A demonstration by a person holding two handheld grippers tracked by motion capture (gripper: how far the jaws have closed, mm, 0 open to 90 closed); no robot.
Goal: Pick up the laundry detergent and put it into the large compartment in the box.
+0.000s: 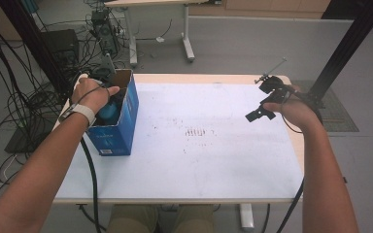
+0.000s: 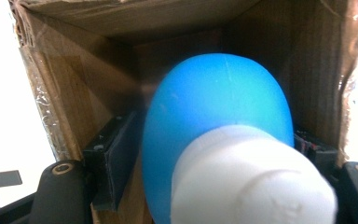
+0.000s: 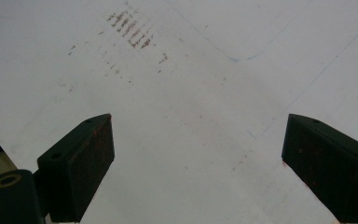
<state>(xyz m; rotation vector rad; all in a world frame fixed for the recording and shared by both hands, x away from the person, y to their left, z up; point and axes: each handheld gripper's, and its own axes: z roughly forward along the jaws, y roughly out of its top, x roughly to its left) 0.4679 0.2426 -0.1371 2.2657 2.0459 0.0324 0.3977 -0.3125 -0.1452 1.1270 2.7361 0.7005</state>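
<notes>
In the left gripper view the left tool (image 2: 205, 186) sits inside the cardboard box (image 2: 74, 93), jaws partly apart beside a blue bulb (image 2: 214, 107) with a white cap (image 2: 247, 182); whether the pads still press cannot be told. Withdrawing carelessly could snag the smooth, rounded bulb or tip the box. At the right of the high view, the right tool (image 1: 257, 114) hangs wide open and empty over the counter (image 1: 199, 165).

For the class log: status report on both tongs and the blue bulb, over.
Left tongs inside cardboard box, straddling blue bulb, grip unclear. Right tongs open over table. Nothing in the way.
</notes>
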